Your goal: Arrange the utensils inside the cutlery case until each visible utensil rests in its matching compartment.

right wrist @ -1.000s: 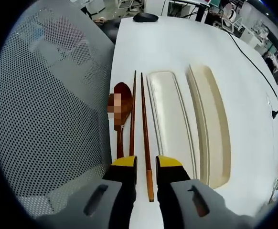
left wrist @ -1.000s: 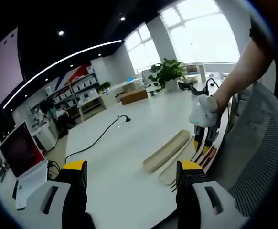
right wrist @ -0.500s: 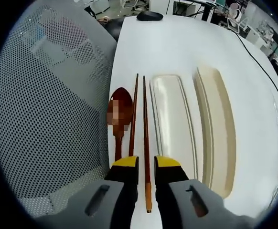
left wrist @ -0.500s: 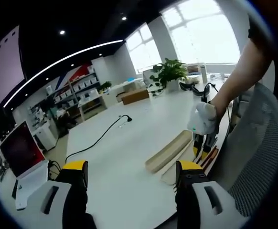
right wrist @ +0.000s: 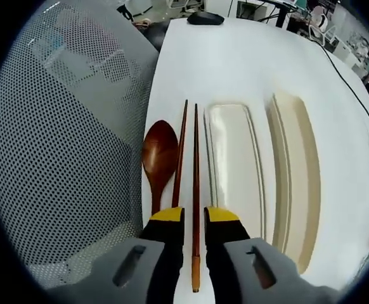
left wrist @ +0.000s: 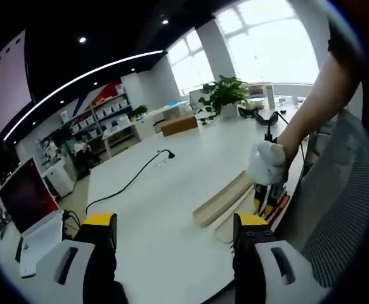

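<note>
The right gripper (right wrist: pixel 194 218) straddles one chopstick (right wrist: pixel 195 190), fingers not yet clamped; it should close squarely, lifting level. The left gripper (left wrist: pixel 172 231) idles open.

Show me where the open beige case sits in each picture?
Left gripper view: the case lies right of centre on the white table, just beyond the right tool.
Right gripper view: the case is at centre, right of the chopsticks.
Shared landmark: the mesh chair.
</note>
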`<control>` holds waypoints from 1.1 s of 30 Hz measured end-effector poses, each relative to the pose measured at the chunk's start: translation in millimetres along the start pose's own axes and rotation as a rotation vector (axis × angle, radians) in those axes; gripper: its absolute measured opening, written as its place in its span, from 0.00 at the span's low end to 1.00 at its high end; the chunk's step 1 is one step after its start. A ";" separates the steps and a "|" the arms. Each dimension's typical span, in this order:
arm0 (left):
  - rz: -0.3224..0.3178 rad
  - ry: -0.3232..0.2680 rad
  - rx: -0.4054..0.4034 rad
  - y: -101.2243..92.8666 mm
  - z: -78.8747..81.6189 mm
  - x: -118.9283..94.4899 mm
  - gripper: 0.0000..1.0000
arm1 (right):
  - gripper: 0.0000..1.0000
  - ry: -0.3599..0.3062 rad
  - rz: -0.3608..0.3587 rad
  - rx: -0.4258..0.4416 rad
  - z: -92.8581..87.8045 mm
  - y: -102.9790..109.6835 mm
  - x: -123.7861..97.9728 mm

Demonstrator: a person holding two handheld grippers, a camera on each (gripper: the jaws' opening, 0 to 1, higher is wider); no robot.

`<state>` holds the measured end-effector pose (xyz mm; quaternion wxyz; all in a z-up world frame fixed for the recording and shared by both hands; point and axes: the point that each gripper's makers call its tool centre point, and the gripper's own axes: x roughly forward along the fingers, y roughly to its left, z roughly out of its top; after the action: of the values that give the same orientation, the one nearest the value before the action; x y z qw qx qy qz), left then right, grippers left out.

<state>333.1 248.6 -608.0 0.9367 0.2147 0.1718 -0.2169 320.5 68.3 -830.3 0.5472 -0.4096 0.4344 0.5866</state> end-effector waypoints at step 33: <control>-0.010 0.015 0.024 -2.8 -2.4 0.5 0.70 | 0.01 0.080 -0.033 -0.015 0.2 -8.5 3.6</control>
<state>331.7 247.4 -611.1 0.9316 0.2265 0.1776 -0.2221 328.7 69.7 -834.2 0.5359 -0.4442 0.4446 0.5638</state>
